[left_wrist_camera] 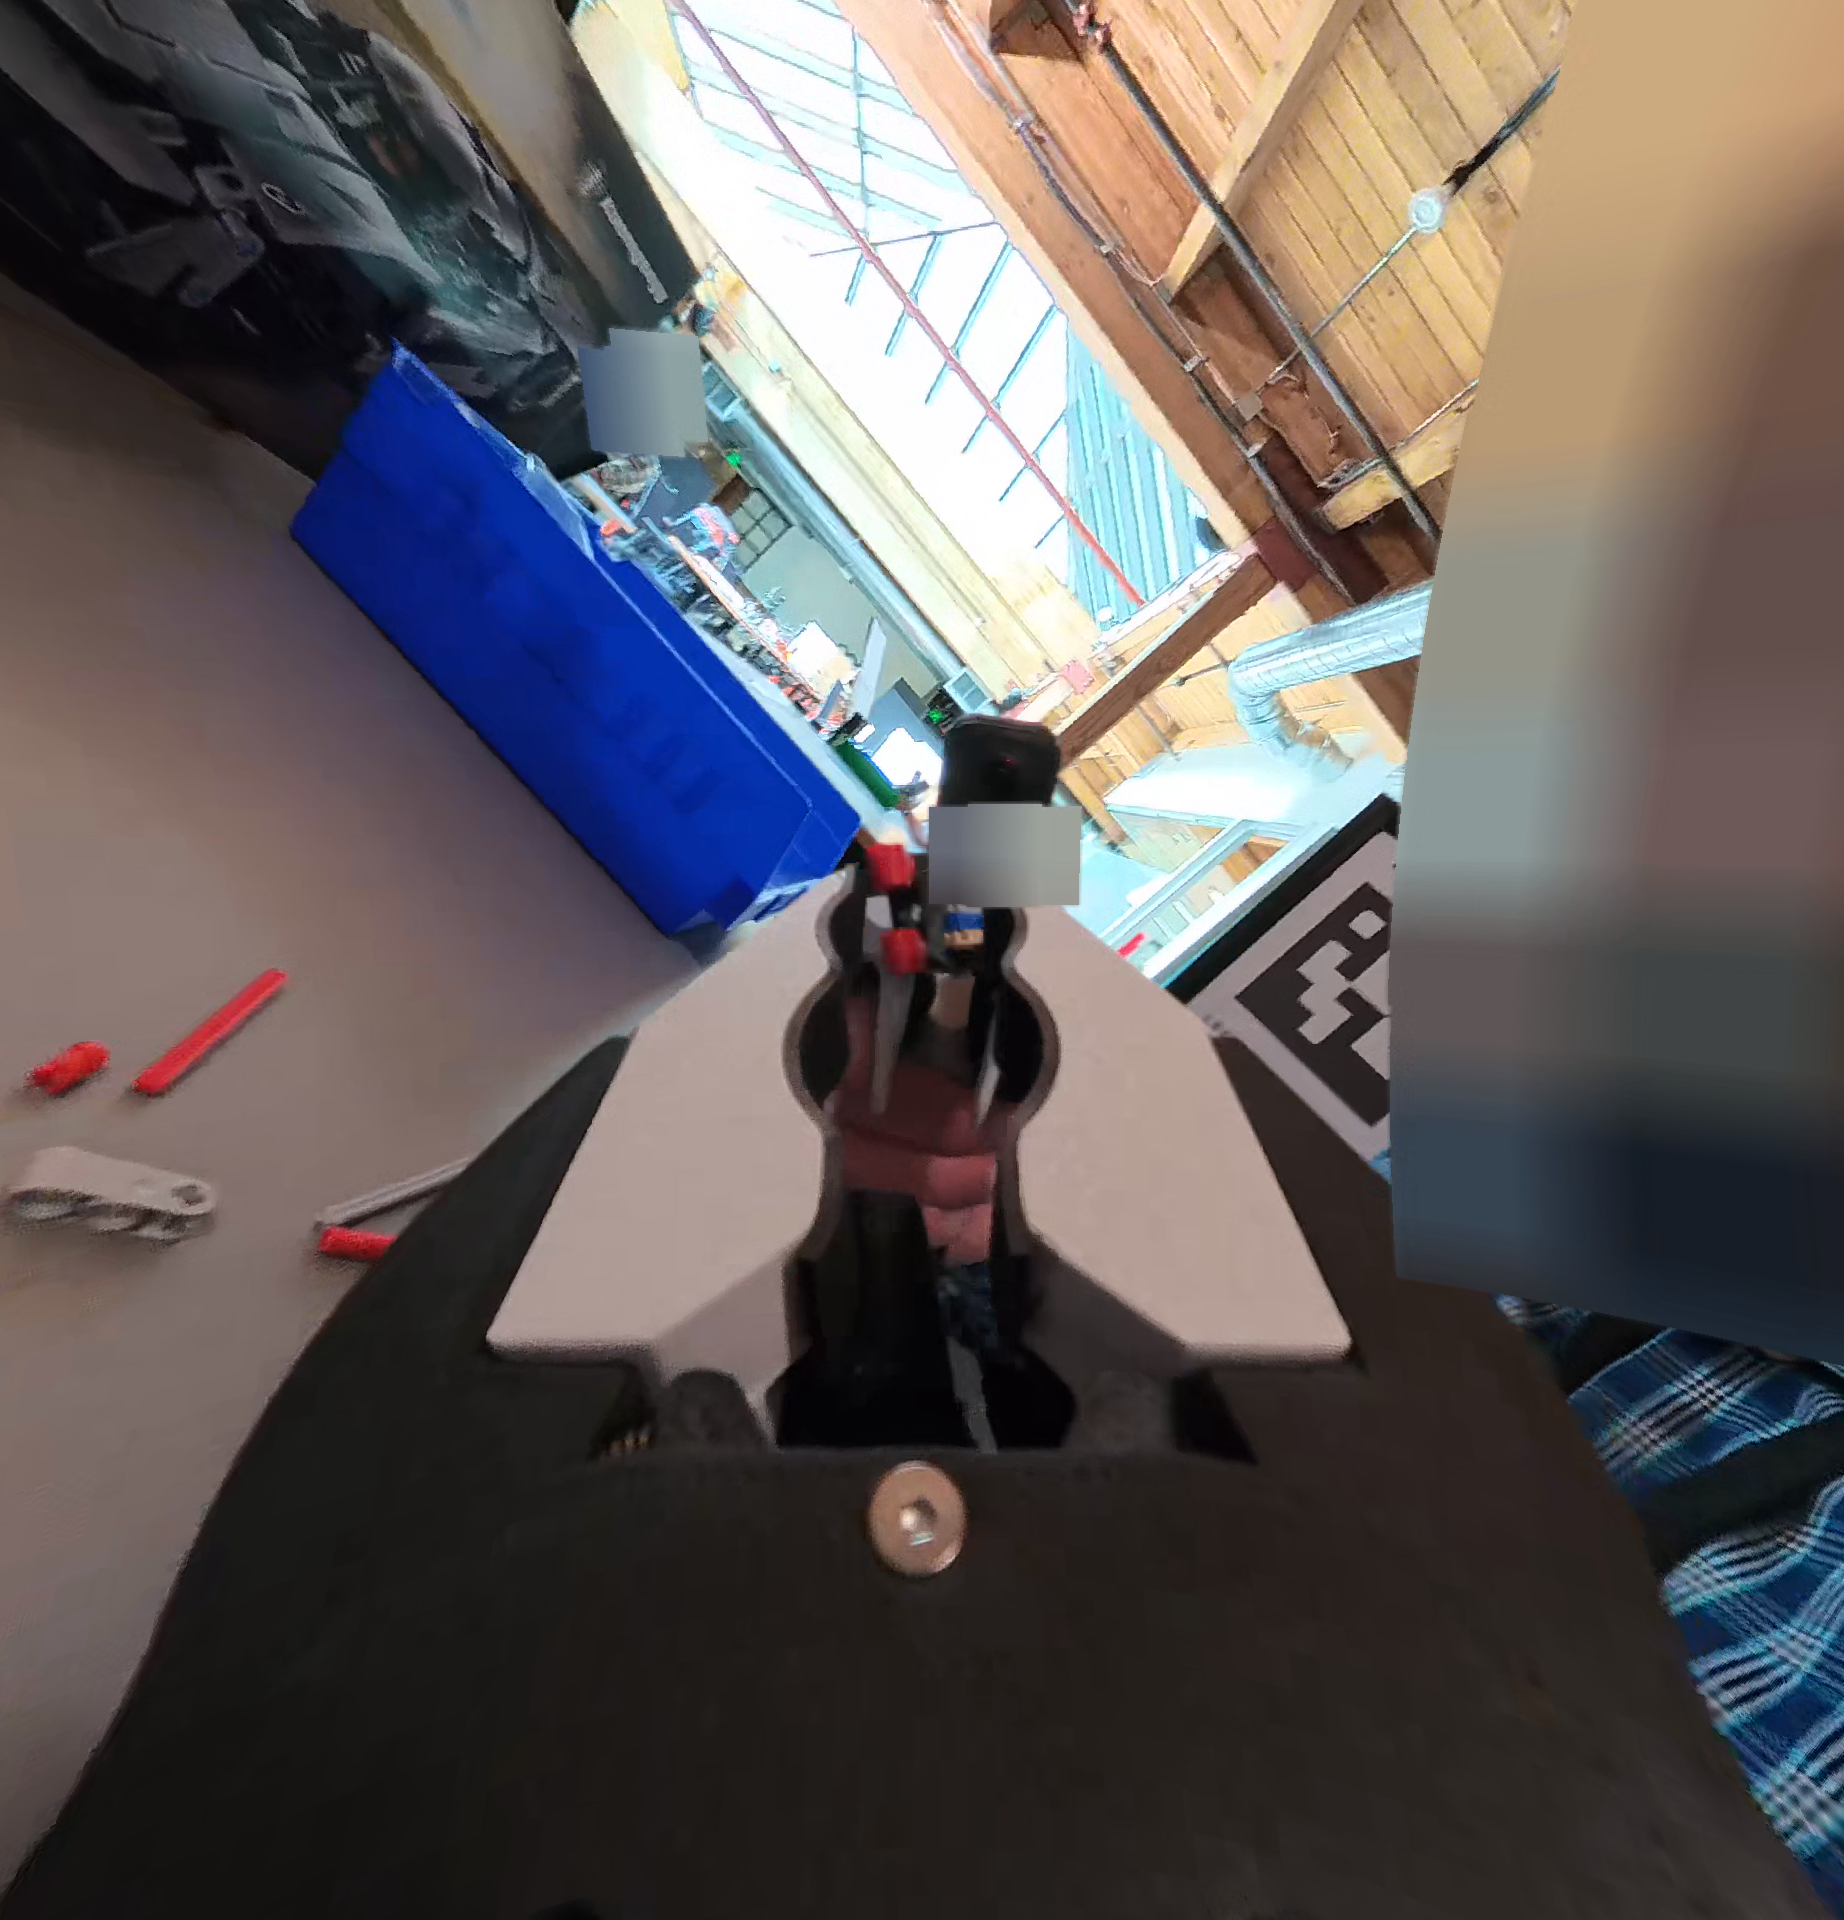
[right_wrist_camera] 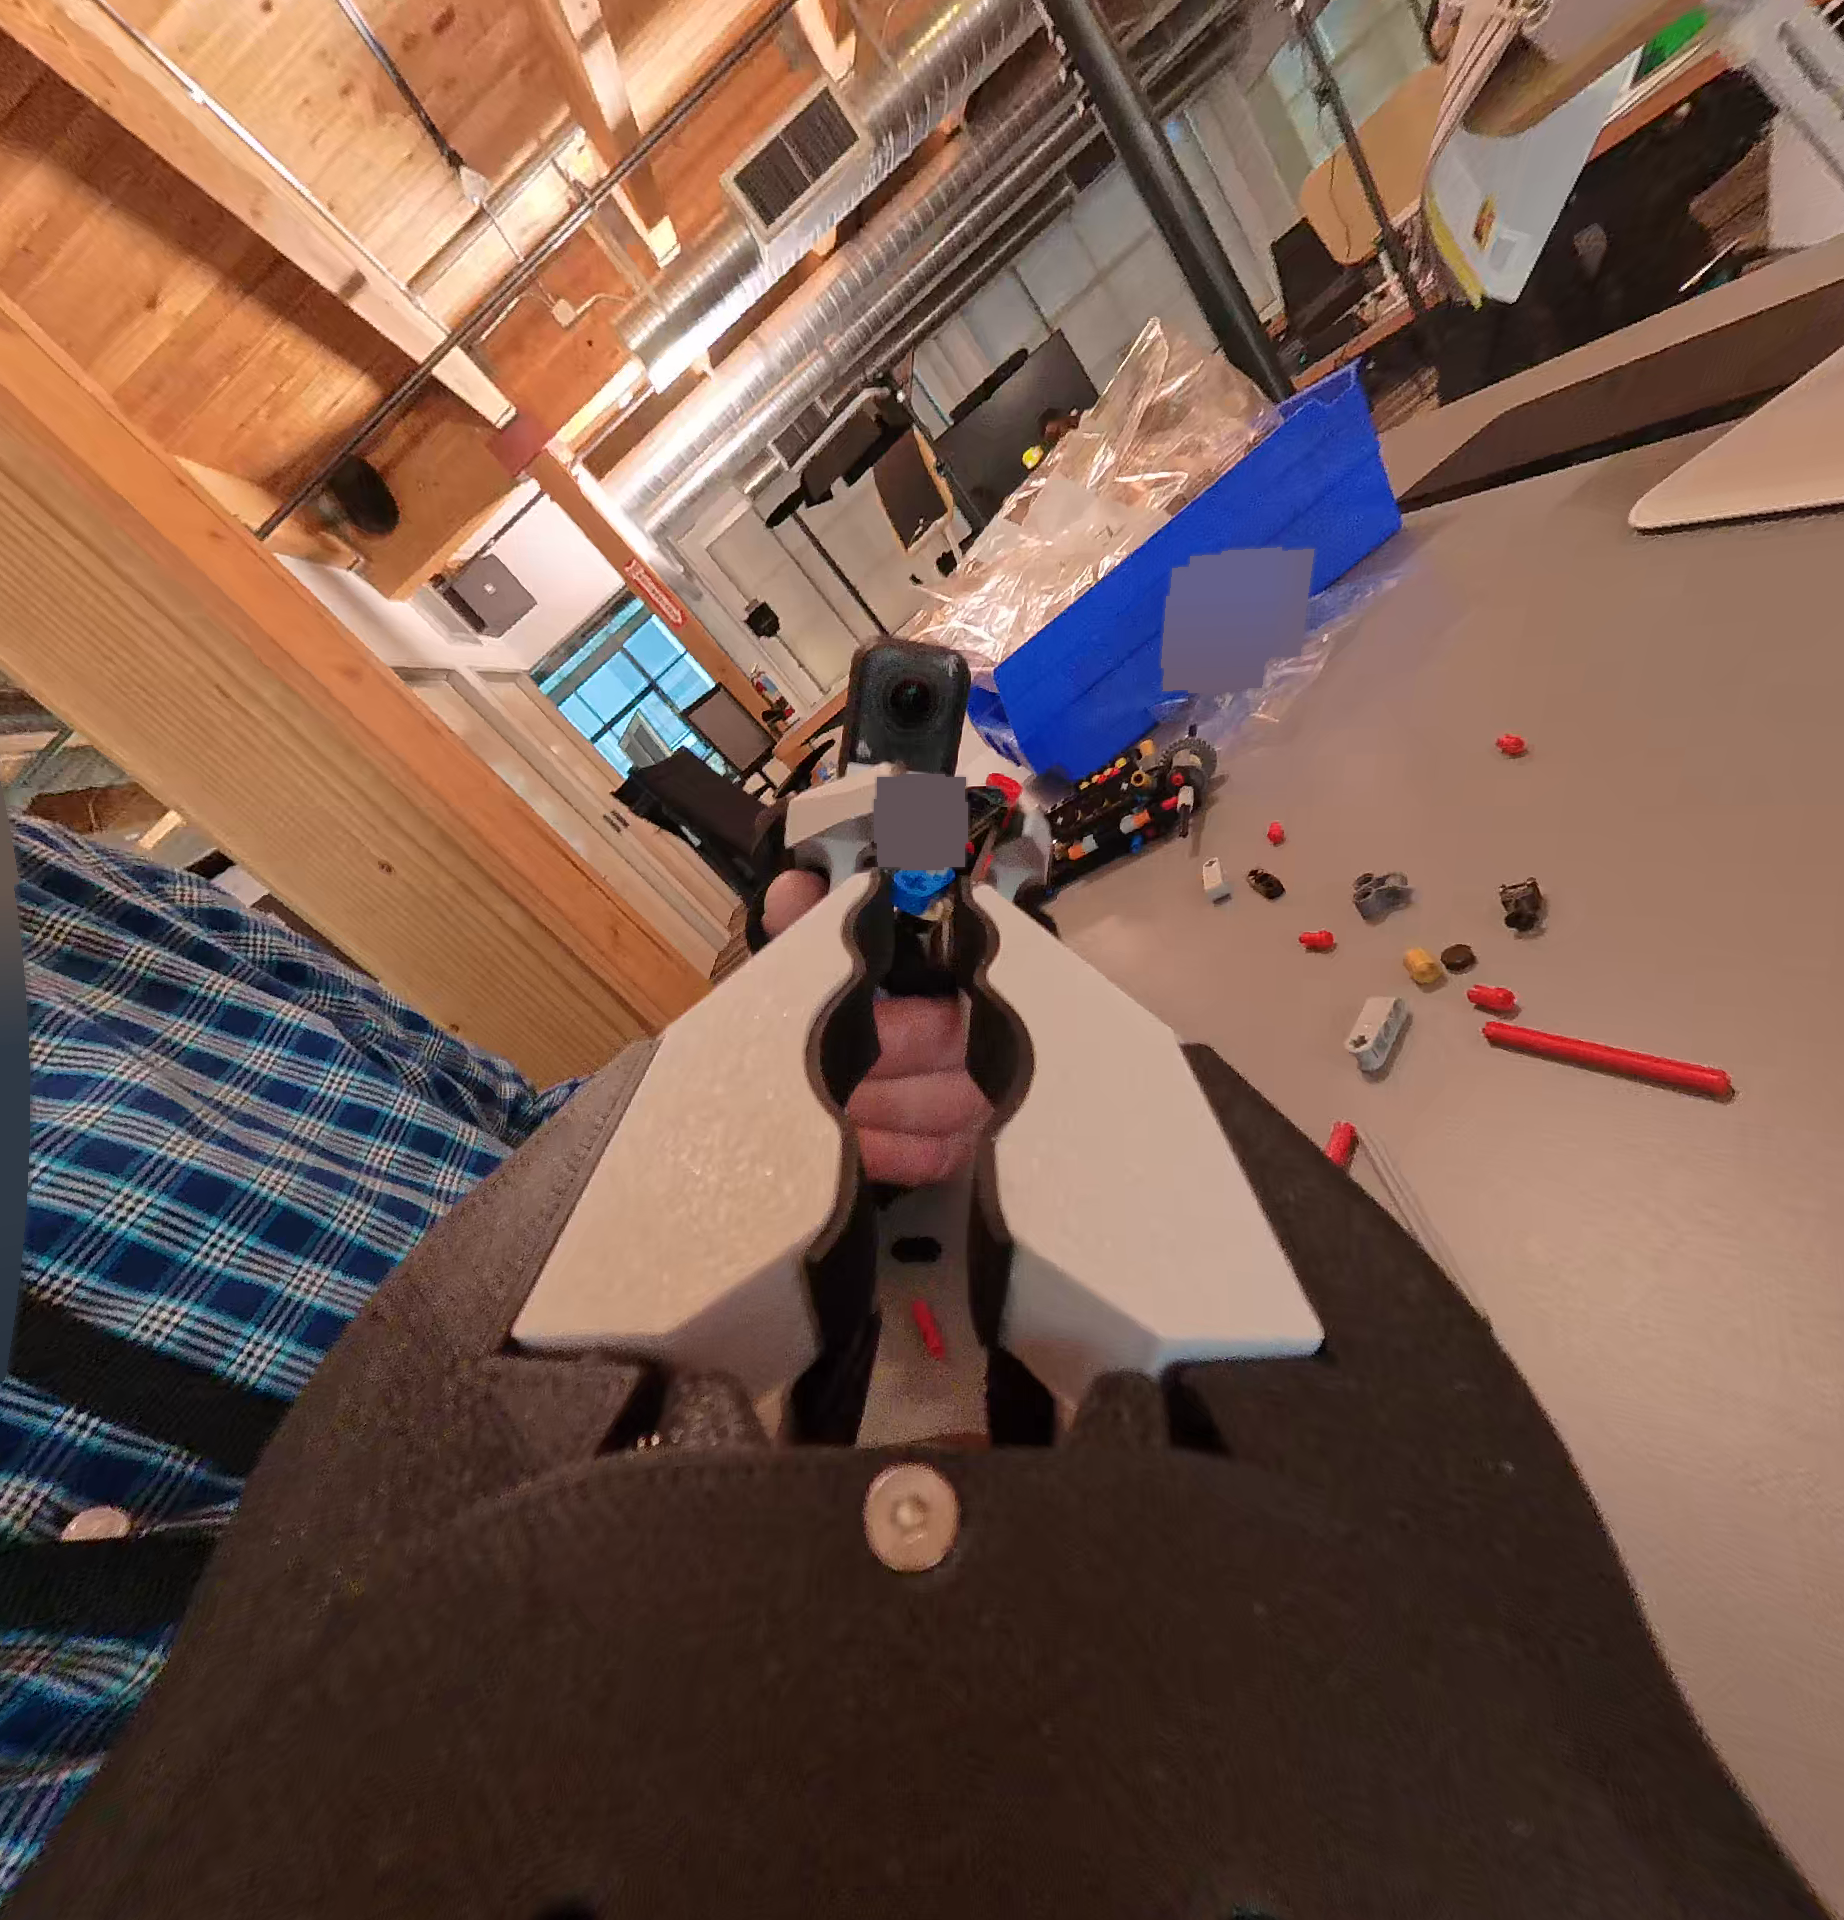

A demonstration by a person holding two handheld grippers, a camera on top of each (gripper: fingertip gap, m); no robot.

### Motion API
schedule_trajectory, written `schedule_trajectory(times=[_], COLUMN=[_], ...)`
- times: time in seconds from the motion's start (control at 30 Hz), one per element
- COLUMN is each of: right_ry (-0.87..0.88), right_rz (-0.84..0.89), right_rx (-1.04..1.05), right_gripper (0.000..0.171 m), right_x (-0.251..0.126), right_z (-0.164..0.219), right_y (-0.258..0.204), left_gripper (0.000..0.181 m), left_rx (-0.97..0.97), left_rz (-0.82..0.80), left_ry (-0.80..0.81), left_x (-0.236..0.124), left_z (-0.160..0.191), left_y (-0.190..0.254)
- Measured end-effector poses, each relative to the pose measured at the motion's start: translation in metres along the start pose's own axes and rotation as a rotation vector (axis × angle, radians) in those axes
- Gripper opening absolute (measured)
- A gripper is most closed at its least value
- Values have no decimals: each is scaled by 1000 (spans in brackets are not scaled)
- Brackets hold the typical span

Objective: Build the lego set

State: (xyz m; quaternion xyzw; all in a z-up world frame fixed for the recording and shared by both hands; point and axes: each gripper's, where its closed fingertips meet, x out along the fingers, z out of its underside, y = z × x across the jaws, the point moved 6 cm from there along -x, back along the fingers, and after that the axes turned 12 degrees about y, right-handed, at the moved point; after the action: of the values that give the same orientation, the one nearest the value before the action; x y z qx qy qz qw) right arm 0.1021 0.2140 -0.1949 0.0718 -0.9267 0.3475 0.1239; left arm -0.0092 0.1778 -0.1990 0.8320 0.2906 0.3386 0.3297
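Two tongs met nose to nose above the grey table (right_wrist_camera: 1624,1351)

A small red-and-black lego piece (left_wrist_camera: 890,914) is pinched by the left gripper (left_wrist_camera: 923,935); a blue piece (right_wrist_camera: 920,885) by the right gripper (right_wrist_camera: 918,904). They should be aligned squarely, then pressed gently.

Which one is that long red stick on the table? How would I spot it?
In the right wrist view, start at the blue bin at the far side of the grey table. Come nearer, past the scatter of small parts, to the red rod lying flat. It is by far the longest loose piece; the other red bits are short stubs, like the red pin beside it.
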Motion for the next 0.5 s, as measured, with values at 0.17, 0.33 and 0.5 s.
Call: schedule_trajectory(times=[0.17,0.33,0.5], right_ry=[-50,-22,-28], right_rz=[-62,-66,-51], right_rx=[10,27,-3], right_gripper=[8,8,8], right_x=[1,-3,-5], right_z=[1,-4,-4], right_y=[-5,-4,-3], left_gripper=[19,10,6], left_rx=[30,2,25], left_rz=[-4,13,3], left_ry=[-102,-107,-91], left_x=[4,4,4], left_z=[0,1,0], left_y=[1,0,1])
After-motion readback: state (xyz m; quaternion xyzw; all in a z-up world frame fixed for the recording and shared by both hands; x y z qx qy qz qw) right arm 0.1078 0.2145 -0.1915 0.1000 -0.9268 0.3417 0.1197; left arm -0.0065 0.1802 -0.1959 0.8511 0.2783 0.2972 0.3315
